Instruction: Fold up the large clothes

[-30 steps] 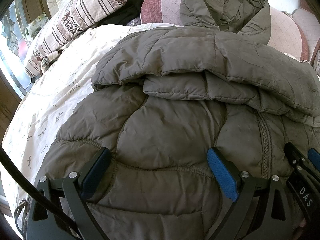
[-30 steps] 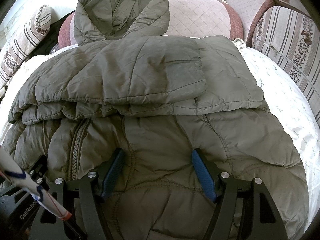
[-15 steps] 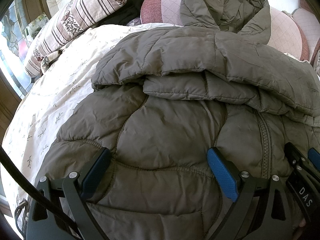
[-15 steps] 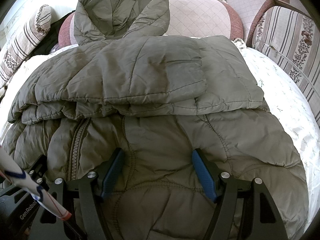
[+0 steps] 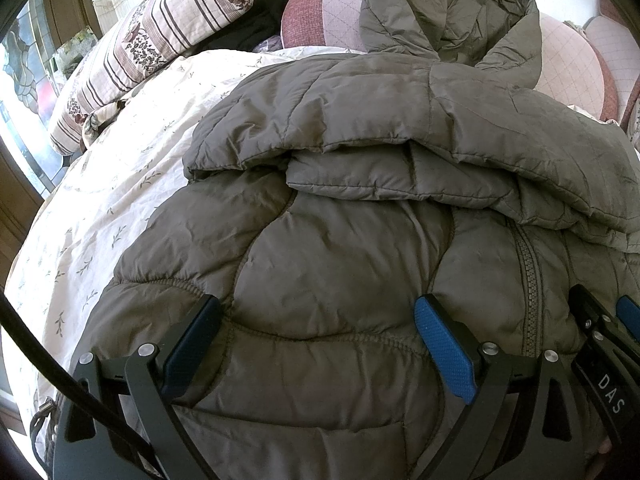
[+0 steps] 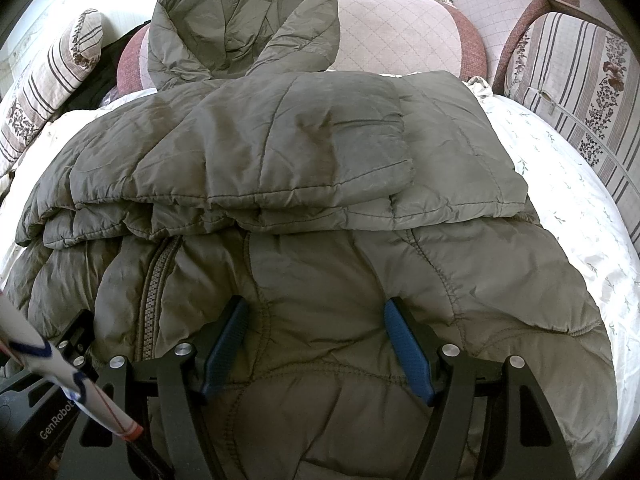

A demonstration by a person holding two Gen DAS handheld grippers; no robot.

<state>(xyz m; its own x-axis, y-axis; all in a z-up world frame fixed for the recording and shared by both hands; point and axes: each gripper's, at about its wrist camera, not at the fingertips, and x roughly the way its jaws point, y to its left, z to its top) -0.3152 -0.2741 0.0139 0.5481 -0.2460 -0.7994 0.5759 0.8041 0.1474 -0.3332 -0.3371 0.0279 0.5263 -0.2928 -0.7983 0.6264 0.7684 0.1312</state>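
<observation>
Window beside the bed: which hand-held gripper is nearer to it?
Left. The left hand-held gripper sits on the jacket's half towards the window. The right hand-held gripper is beyond the zipper, farther away.

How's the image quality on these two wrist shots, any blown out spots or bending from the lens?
Left wrist view: the window at far left is blown out, and the bedspread bows with fisheye curvature; the jacket is sharp and evenly lit. Right wrist view: the wall behind the hood is washed white, the corners vignette to black, and the striped cushion curves at the edge.
</observation>
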